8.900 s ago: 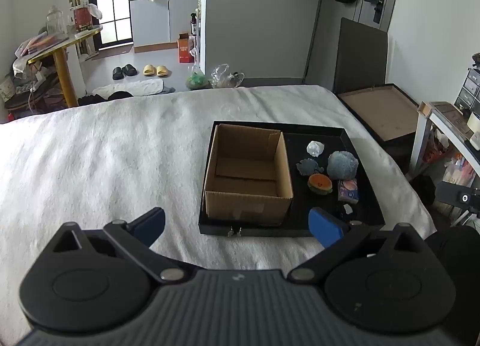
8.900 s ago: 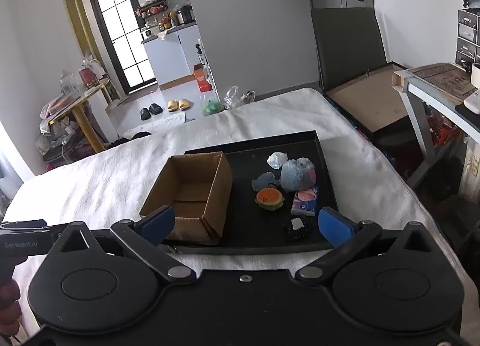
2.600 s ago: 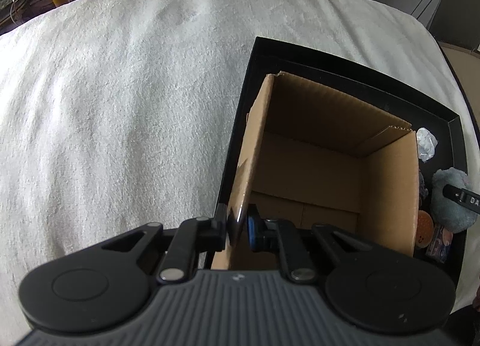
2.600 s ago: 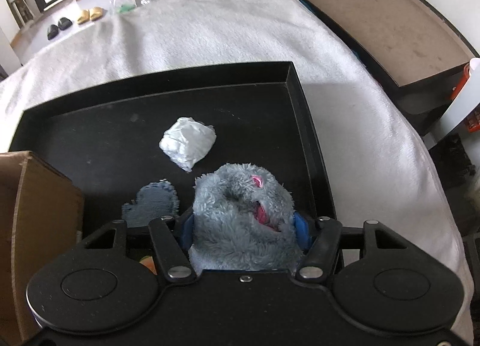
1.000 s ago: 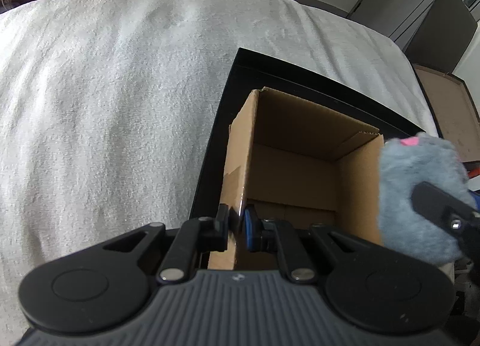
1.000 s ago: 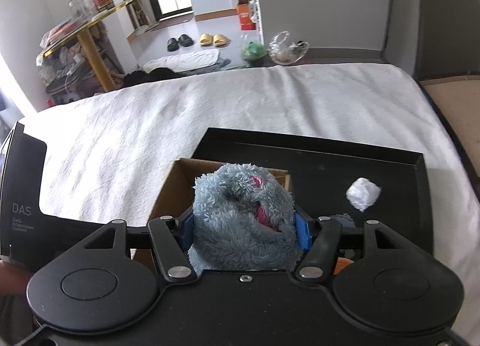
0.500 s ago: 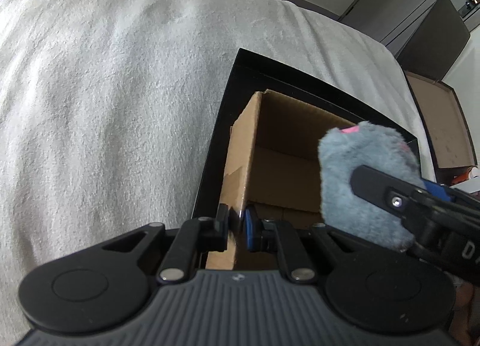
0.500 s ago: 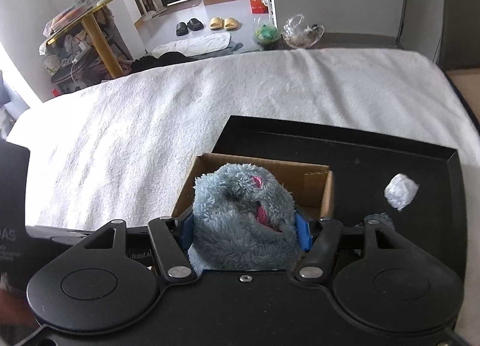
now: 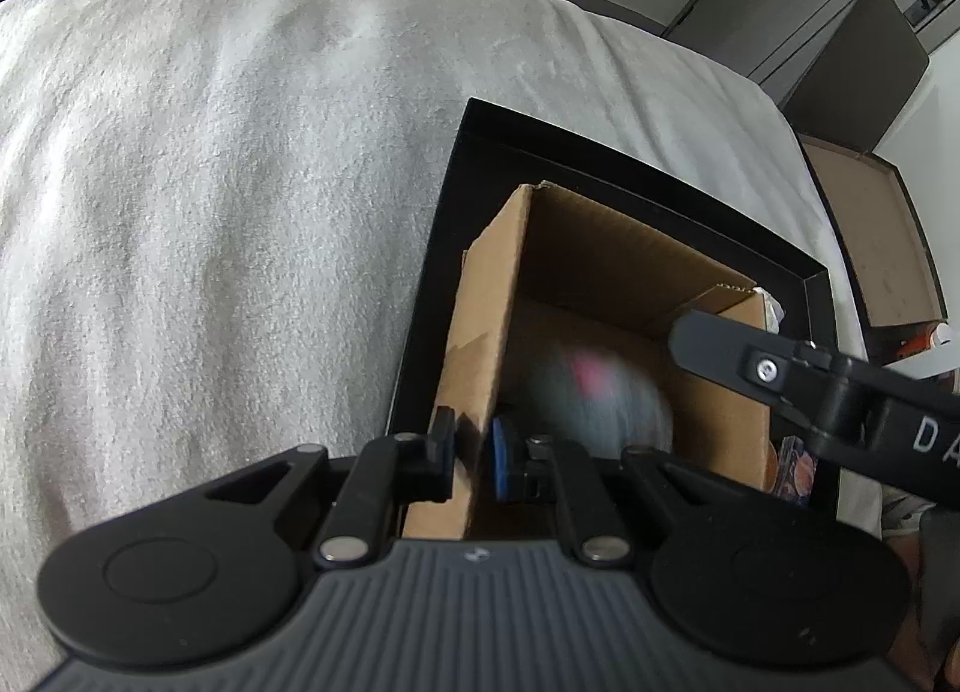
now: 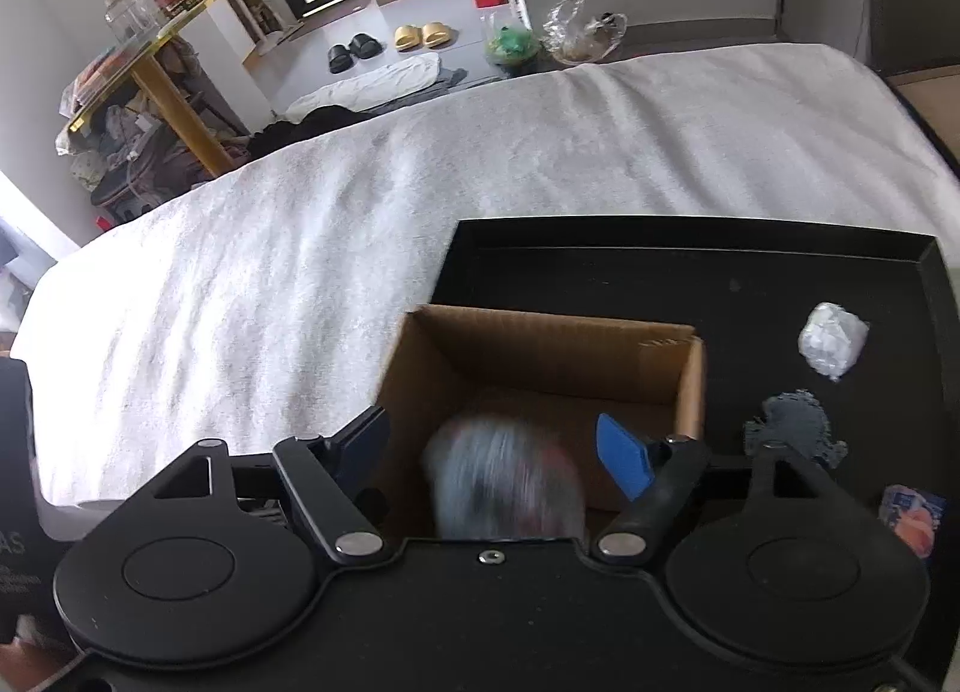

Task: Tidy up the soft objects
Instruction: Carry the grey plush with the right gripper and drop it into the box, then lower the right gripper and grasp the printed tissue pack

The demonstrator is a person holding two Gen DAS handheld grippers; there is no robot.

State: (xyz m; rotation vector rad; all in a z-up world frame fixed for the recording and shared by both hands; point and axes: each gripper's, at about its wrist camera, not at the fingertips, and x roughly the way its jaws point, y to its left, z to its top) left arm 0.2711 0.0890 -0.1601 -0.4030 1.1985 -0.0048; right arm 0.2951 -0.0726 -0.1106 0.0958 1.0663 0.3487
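Note:
An open cardboard box [image 9: 624, 284] [image 10: 558, 356] stands at the left end of a black tray [image 9: 456, 200] [image 10: 690, 254] on a white blanket. My left gripper [image 9: 471, 455] is shut on the box's left wall. My right gripper [image 10: 498, 452] hovers over the box and its jaws are opening. The grey-blue plush toy [image 10: 507, 479] [image 9: 594, 398], blurred, is free of the pads and dropping inside the box. A white crumpled ball [image 10: 833, 342], a grey fuzzy piece [image 10: 795, 431] and a colourful packet [image 10: 912, 515] lie on the tray to the right of the box.
The white blanket [image 9: 210, 212] spreads wide to the left of the tray. A brown board in a dark frame [image 9: 870, 248] lies beyond the bed's right edge. Slippers and bags [image 10: 510, 41] sit on the floor far behind, beside a cluttered yellow table [image 10: 150, 62].
The right gripper's jaws have spread apart and let go of the plush toy, which has dropped from between the pads into the box. The left gripper keeps its hold on the box wall.

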